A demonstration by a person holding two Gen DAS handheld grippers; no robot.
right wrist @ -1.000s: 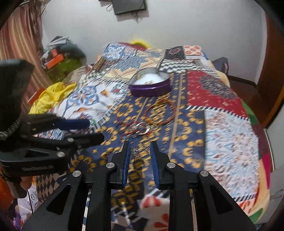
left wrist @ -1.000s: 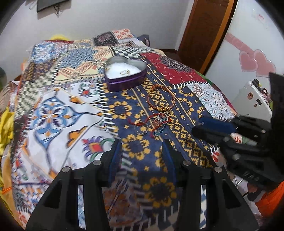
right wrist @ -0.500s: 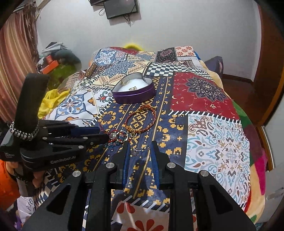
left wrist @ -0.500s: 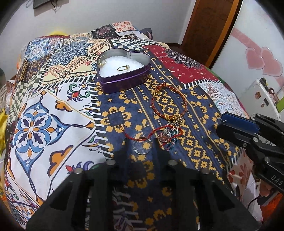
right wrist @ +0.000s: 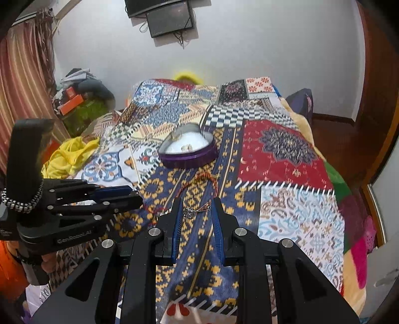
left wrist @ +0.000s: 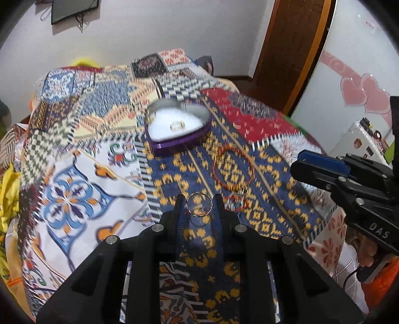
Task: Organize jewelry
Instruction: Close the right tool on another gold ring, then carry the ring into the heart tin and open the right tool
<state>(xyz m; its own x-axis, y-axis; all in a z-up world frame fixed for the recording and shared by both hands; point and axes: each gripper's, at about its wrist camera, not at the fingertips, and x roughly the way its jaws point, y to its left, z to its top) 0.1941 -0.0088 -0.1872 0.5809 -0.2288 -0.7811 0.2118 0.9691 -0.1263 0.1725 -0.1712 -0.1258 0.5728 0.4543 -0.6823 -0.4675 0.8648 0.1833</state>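
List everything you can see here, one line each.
heart tin: one, purple, mid-bedspread
ring: one clear, gold, inside tin
bracelet: one, red, flat in front of tin
charm bracelet: one, red, right of hoop
bedspread: one, patchwork, underneath everything
screen: one, black, on wall
hoop: one, silver, between left tongs
chain: one, silver, between right tongs
left tongs: black, just closed on hoop
right tongs: black, pinching chain

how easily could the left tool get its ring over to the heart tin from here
Probably easily. The left tool pinches a thin ring, and the open heart tin sits straight ahead across bare quilt. The red bracelet lies off to the right, the right tool farther right.
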